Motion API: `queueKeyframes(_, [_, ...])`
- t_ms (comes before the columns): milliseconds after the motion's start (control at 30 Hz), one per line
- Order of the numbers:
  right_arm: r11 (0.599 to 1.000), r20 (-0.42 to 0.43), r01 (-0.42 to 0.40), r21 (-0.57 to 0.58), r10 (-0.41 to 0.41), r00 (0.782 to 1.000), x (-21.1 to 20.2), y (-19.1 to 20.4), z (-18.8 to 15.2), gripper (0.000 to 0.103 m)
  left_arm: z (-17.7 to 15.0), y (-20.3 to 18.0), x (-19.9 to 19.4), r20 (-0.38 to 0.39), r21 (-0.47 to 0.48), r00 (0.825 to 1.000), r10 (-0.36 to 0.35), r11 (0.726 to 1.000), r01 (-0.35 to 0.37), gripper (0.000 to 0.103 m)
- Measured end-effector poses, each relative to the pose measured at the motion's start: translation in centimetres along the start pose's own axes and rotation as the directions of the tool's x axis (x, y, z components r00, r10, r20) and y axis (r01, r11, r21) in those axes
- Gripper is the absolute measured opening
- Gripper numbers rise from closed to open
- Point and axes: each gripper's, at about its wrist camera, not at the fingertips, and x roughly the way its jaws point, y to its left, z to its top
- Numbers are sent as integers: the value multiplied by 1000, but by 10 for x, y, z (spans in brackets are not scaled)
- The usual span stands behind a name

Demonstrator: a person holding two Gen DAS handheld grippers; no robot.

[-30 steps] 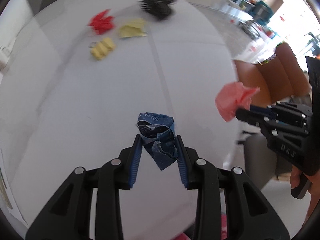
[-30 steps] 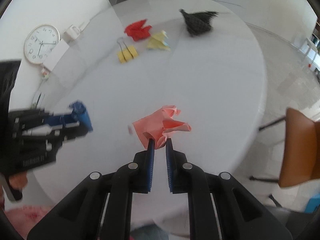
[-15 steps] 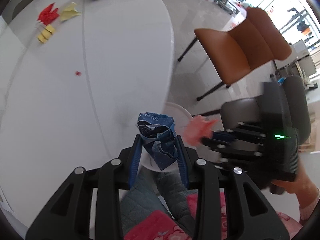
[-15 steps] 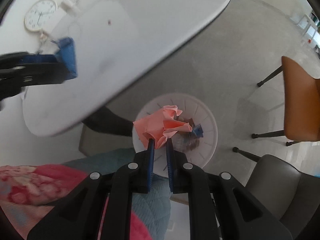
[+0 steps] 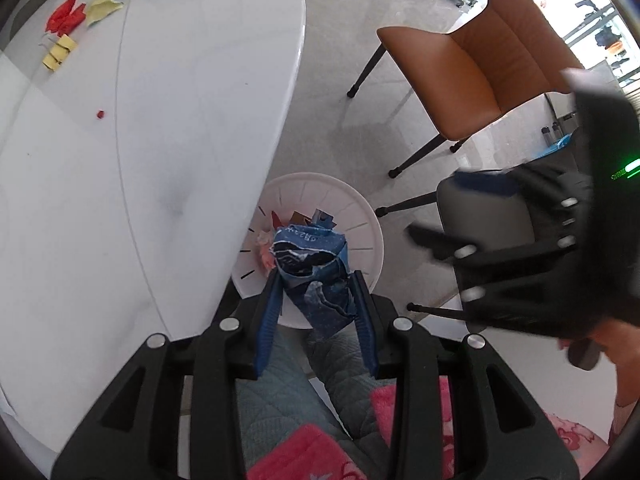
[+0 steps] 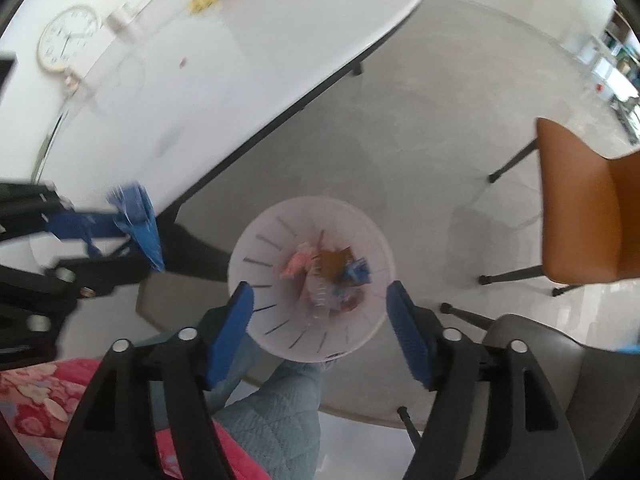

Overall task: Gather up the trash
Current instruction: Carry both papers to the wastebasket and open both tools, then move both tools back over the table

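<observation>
The white table (image 5: 120,184) ended in a curved edge that ran down to the near centre of the left wrist view, and the white slotted waste bin (image 5: 360,216) stood on the floor just beside and below that edge. To the right of the bin lay open grey floor (image 6: 420,140), bounded further right by an orange chair (image 5: 472,68) and nearer by a grey chair (image 5: 488,216). The person's quilted blue trouser leg (image 6: 276,416) lay directly on the near side of the bin.

The left gripper (image 5: 316,300) was pinched onto a crumpled blue wrapper (image 5: 316,264), its blue pads pressing both sides, held above the near rim of the bin beside the table edge. The right wrist view showed that wrapper (image 6: 138,216) at the left, in front of the table edge.

The right gripper (image 6: 320,312) stood spread wide over the bin (image 6: 372,240), its pads (image 6: 234,320) clear of the rim on both sides and gripping nothing. A pink paper scrap (image 6: 296,264) lay inside the bin among brown, blue and clear pieces.

On the far end of the table remained a red paper (image 5: 66,18), a pale yellow paper (image 5: 102,10) and yellow binder clips (image 5: 60,52), close together, with a small red fragment (image 5: 100,113) apart from them, nearer.
</observation>
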Motion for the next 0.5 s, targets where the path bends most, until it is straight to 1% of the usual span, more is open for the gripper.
queueKeyframes(33, [1000,8,10,12,-11,1000,-5,-4,3,74,1,0,3,-11,-5,1000,-7,1000,7,41])
queueKeyframes(67, [1000,16,20,22,-21,1000,-11,-9,6,77,1,2,7,-25,-13,1000,-16,1000,15,51])
queueKeyframes(100, [999,25,32,30,-33,999,-16,-12,7,80,1,4,9,-34,-22,999,-17,1000,16,67])
queueKeyframes(133, [998,35,42,38,-43,998,-21,-14,8,80,3,4,12,-38,-30,999,-8,1000,7,71])
queueKeyframes(267, [996,64,49,73,-54,997,-36,-25,15,83,8,-1,12,-50,-24,999,4,1000,-5,81])
queueKeyframes(400, [995,76,51,80,-57,996,-38,-26,22,83,12,-1,5,-36,-20,999,14,1000,-15,87])
queueKeyframes(500, [996,89,41,82,-48,995,-43,-22,30,83,14,5,-12,-5,-13,1000,31,999,-31,87])
